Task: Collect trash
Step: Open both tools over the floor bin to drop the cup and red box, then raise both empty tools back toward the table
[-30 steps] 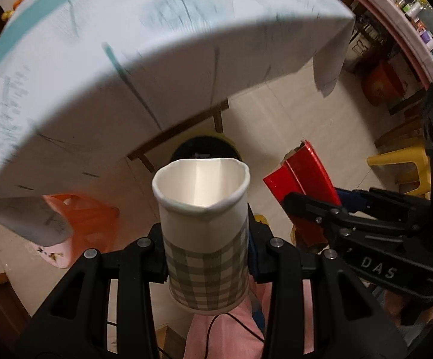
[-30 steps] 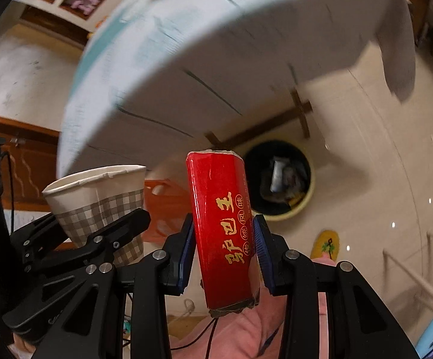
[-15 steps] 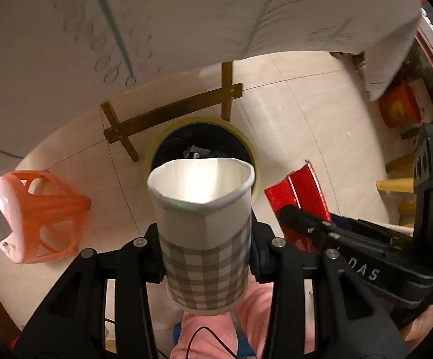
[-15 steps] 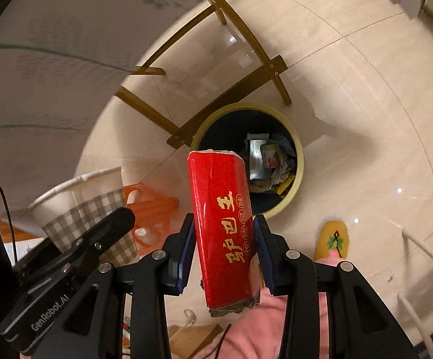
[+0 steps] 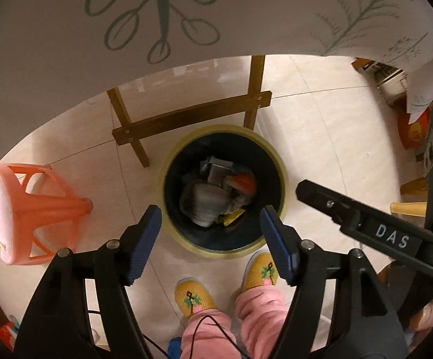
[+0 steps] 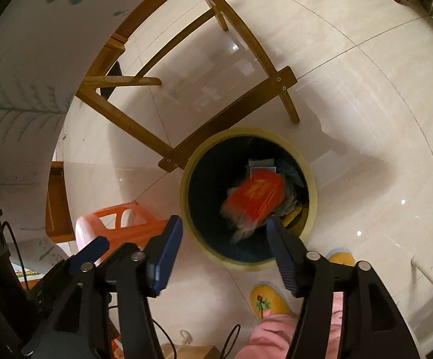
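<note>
1. Directly below both my grippers stands a round trash bin (image 5: 279,161) with a yellowish rim and a dark inside, on pale floor tiles.
2. My left gripper (image 5: 210,224) points steeply down; its jaws have just been opening and now stand wide, with nothing between the blue pads (image 5: 144,239).
3. Seen from the left wrist, the checked paper cup (image 5: 206,205) lies blurred inside the bin, beyond the fingertips and touching neither.
4. My right gripper (image 6: 224,233) also has jaws that have just been opening, now wide and empty.
5. Past its fingertips, the red packet (image 6: 257,197) is a motion-blurred shape inside the bin, clear of the pads.
6. Beside the bin are a wooden table frame (image 5: 186,116) and an orange plastic stool (image 5: 27,206).
7. At the near side of the bin I see the person's yellow slippers (image 5: 195,296) and pink trouser legs (image 5: 258,311).
</note>
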